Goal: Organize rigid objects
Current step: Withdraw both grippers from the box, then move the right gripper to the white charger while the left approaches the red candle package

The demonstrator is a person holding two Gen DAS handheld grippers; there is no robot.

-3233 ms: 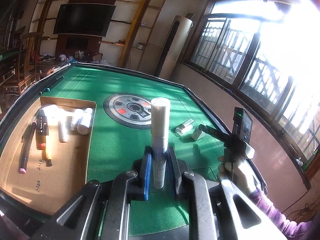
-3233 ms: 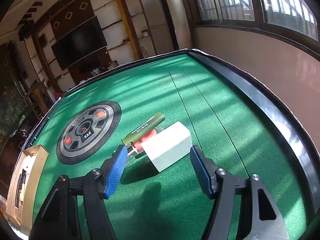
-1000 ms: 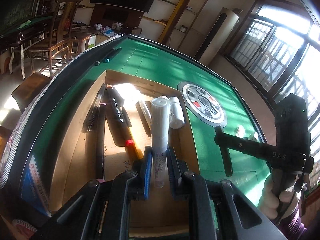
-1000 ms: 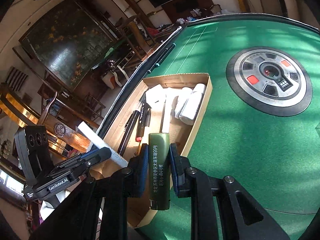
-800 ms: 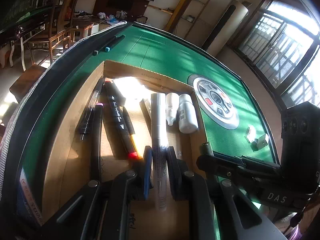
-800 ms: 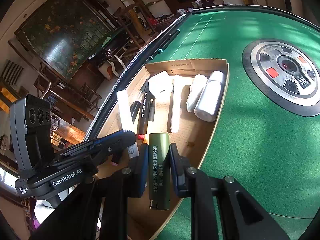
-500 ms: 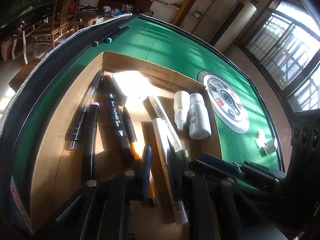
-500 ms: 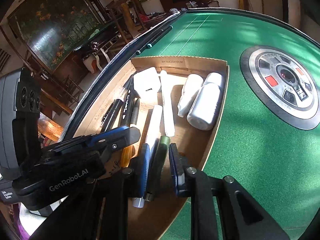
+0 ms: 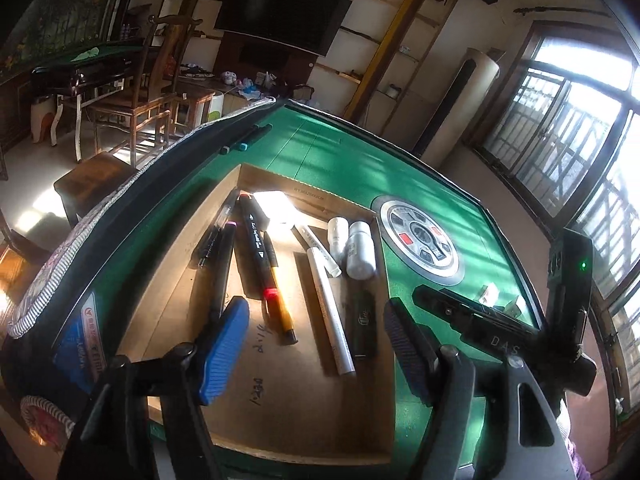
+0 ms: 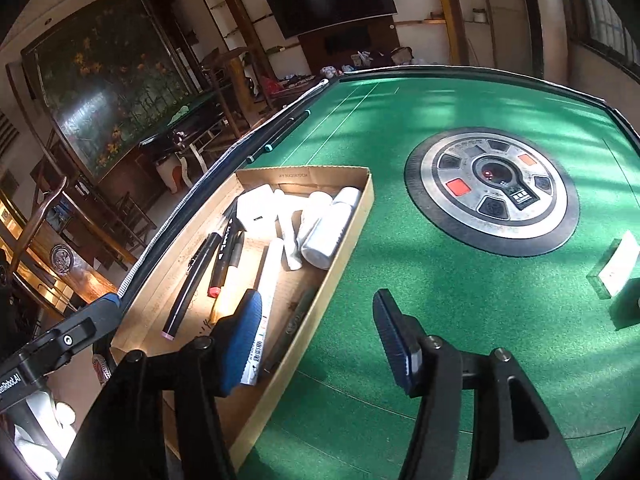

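Here both tongs stand wide apart and hold nothing. The left tongs [image 9: 316,344] hover over the near half of the cardboard tray [image 9: 304,452], blue pads spread to either side of the things lying in it. The right tongs [image 10: 316,338] hang above the tray's right wall [image 10: 340,272], one pad over the cardboard and the other over green felt.

Inside the tray, the white marker [image 9: 330,312] lies lengthwise near the middle, and the dark green tube [image 9: 365,326] rests just beside it, close along the right wall. To their left sit the black marker with the orange barrel [image 9: 276,300] and other dark pens [image 9: 218,256] near the left wall. Two white bottles [image 9: 354,246] and a white block [image 9: 276,208] crowd the far end. The near end of the tray floor is bare cardboard with handwriting on it.

The tray sits at the left side of the desk [image 10: 460,300], its left wall running close along the desk's dark raised rim [image 10: 168,232]. To its right the felt is open as far as the round centre panel [image 10: 492,190]. A small clear-and-white piece [image 10: 616,266] stands at the far right, well apart from the tray.
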